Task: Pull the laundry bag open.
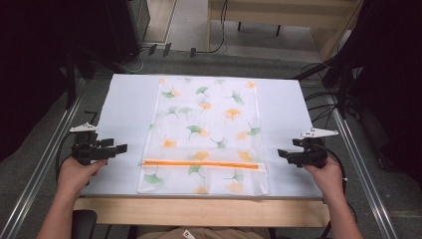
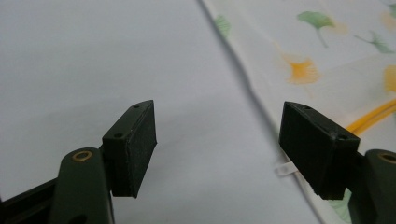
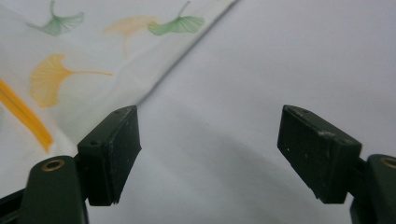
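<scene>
We see a thin, semi-sheer rectangular bag [image 1: 204, 134] printed with green and orange ginkgo leaves, lying flat mid-worktop [image 1: 127, 104] on a smooth pale sheet. An orange zipper strip [image 1: 201, 164] crosses its near end; a small white tag [image 2: 286, 169] pokes from its left edge. Our left gripper [image 1: 121, 148] and right gripper [image 1: 281, 153] flank it, matte black fingers [image 2: 133, 148] spread wide, holding nothing.

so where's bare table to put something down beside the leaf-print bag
Two bare strips of the white table top: one between the bag and the left gripper, one between the bag and the right gripper. The middle is covered by the bag.
</scene>
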`<state>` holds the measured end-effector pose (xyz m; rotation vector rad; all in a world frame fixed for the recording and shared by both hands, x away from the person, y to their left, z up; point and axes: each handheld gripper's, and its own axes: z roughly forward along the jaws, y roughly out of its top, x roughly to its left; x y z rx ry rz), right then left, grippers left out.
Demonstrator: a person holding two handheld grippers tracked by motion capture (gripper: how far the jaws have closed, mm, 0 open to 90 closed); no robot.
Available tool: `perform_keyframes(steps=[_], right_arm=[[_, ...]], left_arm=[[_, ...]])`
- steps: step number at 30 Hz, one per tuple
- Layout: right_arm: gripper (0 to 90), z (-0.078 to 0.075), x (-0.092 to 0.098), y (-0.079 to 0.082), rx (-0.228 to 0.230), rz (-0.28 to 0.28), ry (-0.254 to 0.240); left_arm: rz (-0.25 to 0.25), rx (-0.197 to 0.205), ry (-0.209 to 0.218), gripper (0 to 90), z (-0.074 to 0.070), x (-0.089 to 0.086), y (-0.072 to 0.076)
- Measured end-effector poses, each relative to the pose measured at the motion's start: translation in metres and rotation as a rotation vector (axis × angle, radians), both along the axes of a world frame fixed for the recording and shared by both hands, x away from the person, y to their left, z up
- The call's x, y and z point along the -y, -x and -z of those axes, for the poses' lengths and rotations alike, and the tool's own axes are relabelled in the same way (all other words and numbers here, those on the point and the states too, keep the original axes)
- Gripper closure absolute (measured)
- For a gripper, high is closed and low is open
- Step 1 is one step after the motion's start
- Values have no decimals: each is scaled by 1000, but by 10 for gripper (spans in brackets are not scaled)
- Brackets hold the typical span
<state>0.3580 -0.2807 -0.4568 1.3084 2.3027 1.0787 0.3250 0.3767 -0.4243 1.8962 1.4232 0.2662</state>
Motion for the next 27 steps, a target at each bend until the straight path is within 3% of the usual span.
perform_keyframes(steps=[5, 8, 12, 27], right_arm=[[219, 4, 14, -5, -14, 59, -11], [219, 9, 21, -8, -19, 78, -7], [220, 13, 24, -10, -36, 87, 0], [220, 14, 22, -10, -48, 79, 2]], left_arm=[[-44, 45, 9, 235, 0, -8, 1], [-87, 44, -35, 195, 5, -12, -1], [-95, 23, -31, 191, 8, -14, -4], [-79, 11, -38, 191, 9, -10, -5]])
